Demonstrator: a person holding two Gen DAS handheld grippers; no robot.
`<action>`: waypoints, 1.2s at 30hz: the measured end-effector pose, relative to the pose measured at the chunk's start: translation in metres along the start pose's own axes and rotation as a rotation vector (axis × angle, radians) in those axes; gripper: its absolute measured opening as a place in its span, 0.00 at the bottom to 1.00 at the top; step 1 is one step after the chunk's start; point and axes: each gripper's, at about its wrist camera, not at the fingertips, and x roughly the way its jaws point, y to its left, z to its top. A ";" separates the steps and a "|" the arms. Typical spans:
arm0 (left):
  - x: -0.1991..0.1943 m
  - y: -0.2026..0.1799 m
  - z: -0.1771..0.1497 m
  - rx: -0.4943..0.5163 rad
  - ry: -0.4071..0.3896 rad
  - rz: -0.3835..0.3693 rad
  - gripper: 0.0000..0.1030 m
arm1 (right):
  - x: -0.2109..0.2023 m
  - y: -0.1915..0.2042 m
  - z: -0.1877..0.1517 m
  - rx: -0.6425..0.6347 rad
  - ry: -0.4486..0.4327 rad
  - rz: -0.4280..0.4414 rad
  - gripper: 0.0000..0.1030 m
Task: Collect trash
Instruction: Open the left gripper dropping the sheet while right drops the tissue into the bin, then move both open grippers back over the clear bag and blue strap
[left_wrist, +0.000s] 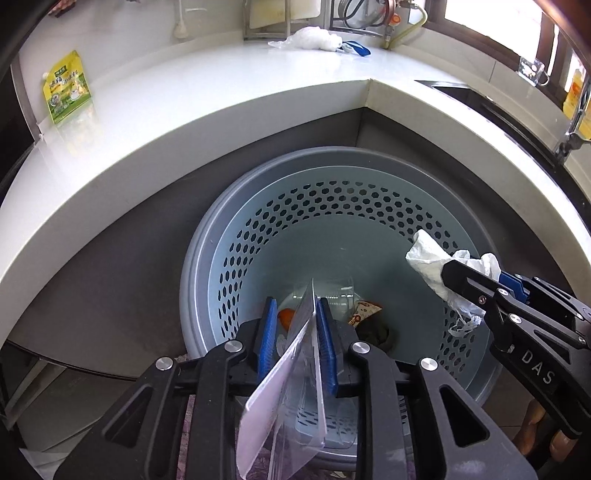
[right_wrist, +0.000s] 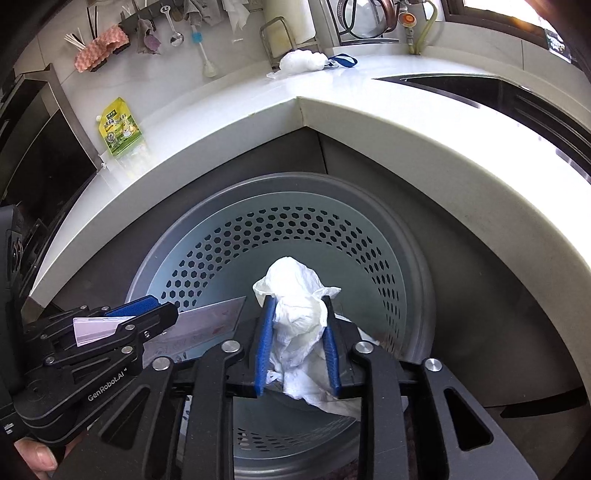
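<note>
Now both grippers dangle trash over bin (left_wrist: 207, 258).

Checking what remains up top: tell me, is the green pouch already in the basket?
No, the green pouch lies on the white countertop, above the basket.

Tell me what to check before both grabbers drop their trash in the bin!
1. Left gripper over the bin: ok.
2. Right gripper over the bin: ok.
3. Clear plastic packet free of the left pads: ok, a gap shows on each side.
4. Crumpled white tissue free of the right pads: cannot tell, it fills the gap.
5. Room left in the bin: ok, only a few scraps at the bottom.
</note>
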 end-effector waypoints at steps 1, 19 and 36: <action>0.000 0.000 0.000 -0.002 0.000 0.003 0.31 | -0.001 0.000 0.000 0.001 -0.006 -0.004 0.36; -0.006 0.006 0.000 -0.022 -0.018 0.008 0.57 | -0.010 -0.006 0.001 0.016 -0.030 -0.004 0.43; -0.040 0.018 0.014 -0.057 -0.203 0.030 0.92 | -0.032 -0.007 0.011 0.008 -0.110 0.028 0.50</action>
